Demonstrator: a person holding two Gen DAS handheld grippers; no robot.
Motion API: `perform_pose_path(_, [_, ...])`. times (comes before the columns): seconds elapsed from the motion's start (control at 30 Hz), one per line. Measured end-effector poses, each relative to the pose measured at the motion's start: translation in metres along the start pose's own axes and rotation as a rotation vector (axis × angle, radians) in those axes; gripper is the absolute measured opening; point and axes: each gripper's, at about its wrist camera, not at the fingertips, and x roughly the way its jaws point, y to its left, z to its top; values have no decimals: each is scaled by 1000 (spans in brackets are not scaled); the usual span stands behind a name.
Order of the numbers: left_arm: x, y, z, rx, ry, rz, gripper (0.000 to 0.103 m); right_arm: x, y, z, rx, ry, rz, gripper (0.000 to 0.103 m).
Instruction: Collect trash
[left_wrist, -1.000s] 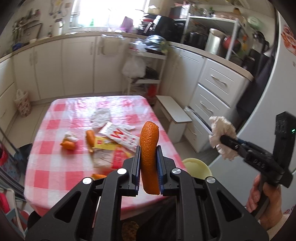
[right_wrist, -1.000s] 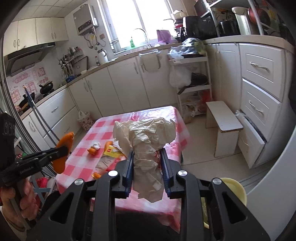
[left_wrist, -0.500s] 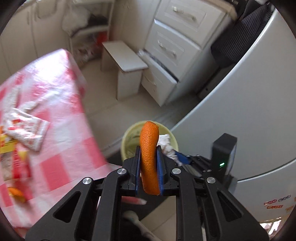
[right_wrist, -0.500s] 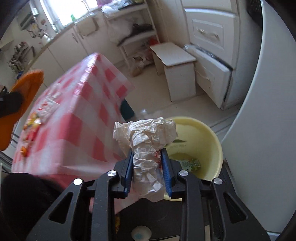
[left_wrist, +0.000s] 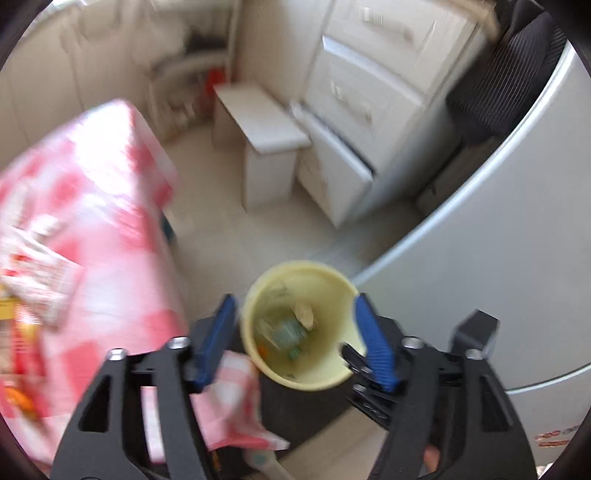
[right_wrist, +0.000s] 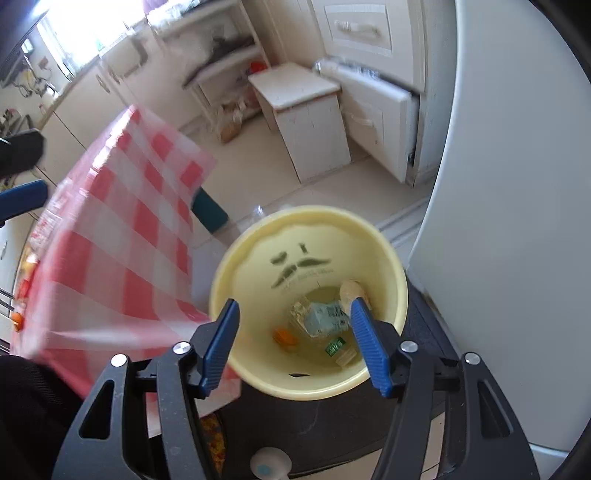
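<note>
A pale yellow bin (left_wrist: 295, 265) (right_wrist: 306, 213) stands on the floor between the checked table and the fridge. My left gripper (left_wrist: 295, 343) hangs over it, jaws opening, nothing between the blue pads. My right gripper (right_wrist: 295, 343) is also over the bin, jaws opening and empty. At the bottom of the bin lie an orange peel (right_wrist: 284, 336) (left_wrist: 263, 350), a crumpled tissue (right_wrist: 349, 290) (left_wrist: 304, 314) and a green carton (right_wrist: 325, 317). The left gripper (right_wrist: 18, 177) shows at the right wrist view's left edge. Wrappers (left_wrist: 37, 258) and orange bits (right_wrist: 16, 319) lie on the table.
The red-and-white checked table (left_wrist: 92, 221) (right_wrist: 110, 240) is left of the bin, its cloth corner hanging close to the rim. The grey fridge (right_wrist: 517, 221) rises on the right. A white stool (right_wrist: 303, 96) and a part-open drawer (right_wrist: 380, 110) stand behind.
Both grippers went from shut to open. The orange peel has left the left one and the tissue the right one; both lie in the bin. The right gripper sank closer to the bin.
</note>
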Motion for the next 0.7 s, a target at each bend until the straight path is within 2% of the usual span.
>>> perform_pose_path(0.07, [-36,12,-5,6,-93,48,84,-25,13,3,-10,-67,19,73])
perform_pose_path(0.13, [-77,29,-18,8,-187,133,89,-52,28,8,-25,-135,37,78])
perform_pose_path(0.2, [-112,49,-32,-9,-252,198,92,-75,50,12,-46,-192,67,80])
perform_pose_path(0.33, [-171,97,-60,-117,-341,300,95,-122,111,16,-137,-301,163,87])
perform_pose_path(0.5, [-235,146,-91,-208,-414,377,96,-165,187,6,-259,-383,277,90])
perform_pose_path(0.7, [-303,174,-126,-260,-528,417,96,-211,257,-11,-406,-458,345,91])
